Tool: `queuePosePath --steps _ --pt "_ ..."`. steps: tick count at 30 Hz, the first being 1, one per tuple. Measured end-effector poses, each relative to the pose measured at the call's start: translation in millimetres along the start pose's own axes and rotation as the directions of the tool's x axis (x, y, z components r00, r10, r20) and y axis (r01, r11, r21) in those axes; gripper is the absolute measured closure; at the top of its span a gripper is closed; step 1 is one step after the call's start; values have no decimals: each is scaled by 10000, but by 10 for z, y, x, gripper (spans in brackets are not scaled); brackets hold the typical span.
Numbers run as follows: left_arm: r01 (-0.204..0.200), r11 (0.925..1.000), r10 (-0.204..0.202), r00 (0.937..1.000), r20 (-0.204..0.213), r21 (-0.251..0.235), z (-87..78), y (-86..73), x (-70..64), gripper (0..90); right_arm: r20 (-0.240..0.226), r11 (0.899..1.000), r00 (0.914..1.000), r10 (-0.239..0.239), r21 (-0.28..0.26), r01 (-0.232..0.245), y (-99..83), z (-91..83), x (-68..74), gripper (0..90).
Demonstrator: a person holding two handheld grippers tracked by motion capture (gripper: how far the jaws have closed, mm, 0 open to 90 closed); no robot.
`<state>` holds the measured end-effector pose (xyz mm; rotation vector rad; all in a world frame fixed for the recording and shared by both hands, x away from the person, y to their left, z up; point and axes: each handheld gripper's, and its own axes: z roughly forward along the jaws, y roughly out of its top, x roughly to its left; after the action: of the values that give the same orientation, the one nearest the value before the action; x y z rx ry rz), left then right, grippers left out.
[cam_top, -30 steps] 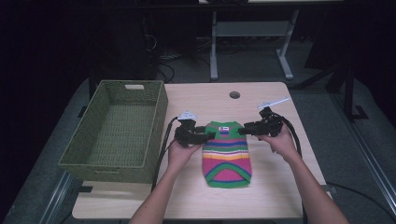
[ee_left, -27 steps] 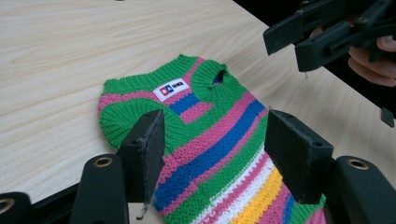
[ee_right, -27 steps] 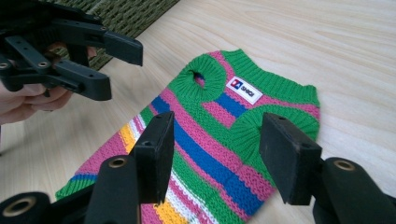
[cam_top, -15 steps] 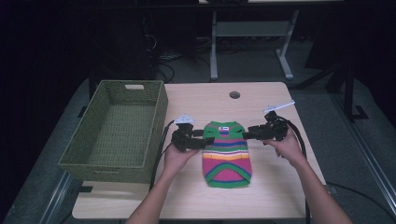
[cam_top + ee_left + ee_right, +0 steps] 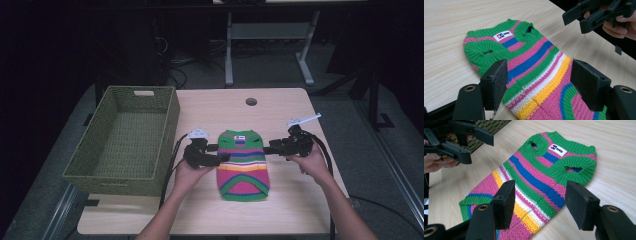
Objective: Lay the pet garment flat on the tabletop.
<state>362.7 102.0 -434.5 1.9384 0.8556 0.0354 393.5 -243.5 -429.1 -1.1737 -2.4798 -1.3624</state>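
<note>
The little striped sweater point(image 5: 243, 164) lay flat just below the middle of the high view, on the wooden table point(image 5: 280, 107), neck end toward the top of the frame and hem toward the bottom. The left gripper point(image 5: 224, 152) sat at its left edge and the right gripper point(image 5: 266, 150) at its right edge, both pointing inward, both with jaws spread wide and nothing between them. In the left gripper view the sweater filled the centre between the two pads, and the right gripper view showed the same from the opposite side, white label point(image 5: 557, 150) in the upper right.

The woven basket point(image 5: 95, 165) stood empty at the left of the high view, close to the left hand point(image 5: 191, 172).

What worried me, watching, was the knit itself (soft, loose, lying in two layers). If either pair of jaws closed on only the top layer, I judged the garment would likely peel open or sag rather than lift cleanly. If one side pinched before the other, the sweater might drag and bunch across the table. A pad could also snag an armhole point(image 5: 485, 52).
</note>
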Motion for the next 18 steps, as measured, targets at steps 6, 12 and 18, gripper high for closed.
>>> queuePosePath --steps 6,12,18 --pt "-211 9997 213 9997 -124 125 -28 -43 -26 299 -95 9999 9998 -153 -59 152 -77 -28 17 410" --pt "-133 9996 133 9999 5 240 -25 -117 -38 299 -179 9998 9996 -212 57 213 -124 -10 52 410" --pt "-262 9991 258 9996 129 332 -56 -169 -95 303 -251 9995 9993 -290 137 294 -180 1 96 409"
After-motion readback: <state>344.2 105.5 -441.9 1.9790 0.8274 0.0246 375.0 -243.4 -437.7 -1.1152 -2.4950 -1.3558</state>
